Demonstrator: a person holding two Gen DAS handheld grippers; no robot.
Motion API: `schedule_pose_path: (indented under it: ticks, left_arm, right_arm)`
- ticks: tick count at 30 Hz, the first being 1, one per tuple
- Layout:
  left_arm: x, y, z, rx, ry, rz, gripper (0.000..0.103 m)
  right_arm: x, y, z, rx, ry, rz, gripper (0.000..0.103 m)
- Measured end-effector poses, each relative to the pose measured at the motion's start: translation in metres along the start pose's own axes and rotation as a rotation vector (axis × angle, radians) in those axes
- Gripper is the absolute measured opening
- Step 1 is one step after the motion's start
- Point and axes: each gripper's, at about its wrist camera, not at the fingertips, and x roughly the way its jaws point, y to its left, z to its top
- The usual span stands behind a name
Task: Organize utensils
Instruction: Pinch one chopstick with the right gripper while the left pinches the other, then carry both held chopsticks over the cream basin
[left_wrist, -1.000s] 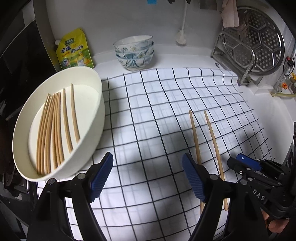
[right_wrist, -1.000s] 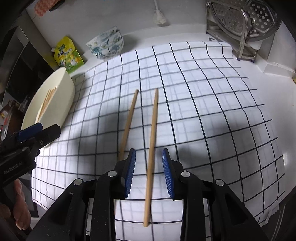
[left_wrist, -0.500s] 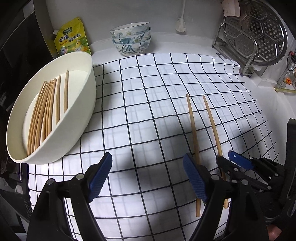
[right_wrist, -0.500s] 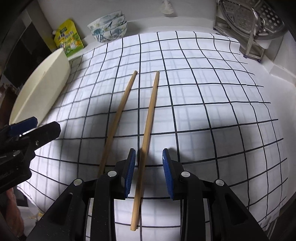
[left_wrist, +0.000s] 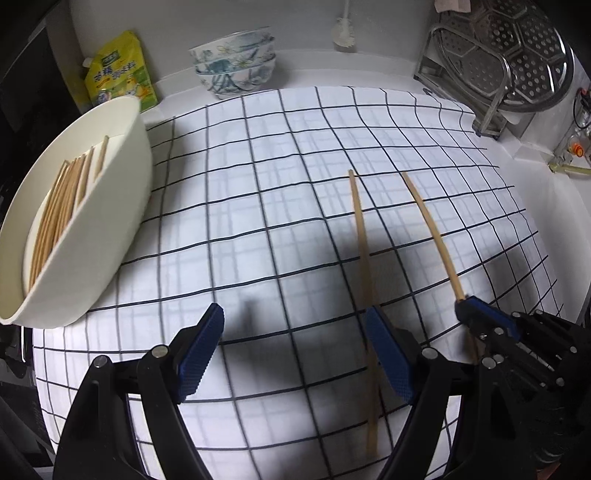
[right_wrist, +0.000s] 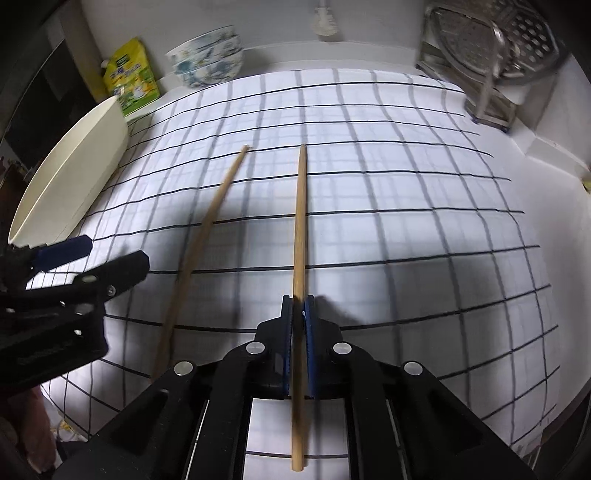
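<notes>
**Carefully: one thin stick, pinched near its end**

Your right gripper is clamped on one chopstick, gripped near its back end, so it can pivot or slip as you carry it. Your left gripper hangs spread and empty. A second chopstick lies on the checked cloth; the white dish of chopsticks sits well to the left.

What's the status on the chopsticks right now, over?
Right gripper shut on one chopstick. Left gripper open, empty. Second chopstick loose on checked cloth. White dish holds the rest; path clear.
</notes>
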Motion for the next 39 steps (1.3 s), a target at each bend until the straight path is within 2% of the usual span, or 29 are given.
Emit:
schedule_pose_path:
  ticks: [5, 10, 14, 21, 24, 26, 27, 28, 29, 36, 39]
  left_arm:
    - [0.011, -0.014, 0.002, 0.022, -0.005, 0.011, 0.078]
    - [0.019, -0.018, 0.001, 0.021, 0.002, 0.021, 0.078]
    - [0.023, -0.020, 0.000, 0.028, 0.003, 0.033, 0.078]
    - [0.024, -0.021, 0.000, 0.010, -0.006, 0.039, 0.077]
    - [0.024, -0.022, 0.001, -0.009, -0.015, 0.004, 0.063]
    - [0.022, -0.027, 0.002, 0.006, -0.027, -0.003, 0.043]
    - [0.022, -0.029, 0.002, 0.013, -0.030, -0.008, 0.037]
    - [0.021, -0.032, 0.003, 0.020, -0.030, -0.015, 0.024]
    - [0.021, -0.034, 0.003, 0.025, -0.026, -0.024, 0.009]
    - [0.021, -0.026, 0.009, -0.008, 0.018, -0.067, 0.007]
    - [0.014, -0.021, 0.013, -0.015, 0.004, -0.069, 0.007]
  right_arm:
    - [-0.005, -0.028, -0.003, 0.056, 0.002, -0.003, 0.007]
    - [-0.008, -0.038, -0.006, 0.067, 0.007, 0.007, 0.007]
    - [-0.009, -0.042, -0.003, 0.073, 0.005, 0.017, 0.015]
    - [-0.004, -0.034, -0.002, 0.010, -0.015, -0.029, 0.019]
    - [-0.003, -0.025, -0.003, -0.046, -0.032, -0.062, 0.020]
    - [-0.002, -0.023, -0.003, -0.060, -0.035, -0.063, 0.018]
    - [-0.002, -0.023, -0.003, -0.065, -0.035, -0.061, 0.015]
    - [-0.002, -0.023, -0.002, -0.069, -0.035, -0.059, 0.007]
    - [-0.002, -0.023, -0.001, -0.072, -0.031, -0.058, 0.007]
    - [-0.001, -0.031, 0.004, -0.010, -0.017, 0.006, 0.006]
    - [-0.006, -0.029, 0.009, -0.002, -0.025, 0.023, 0.006]
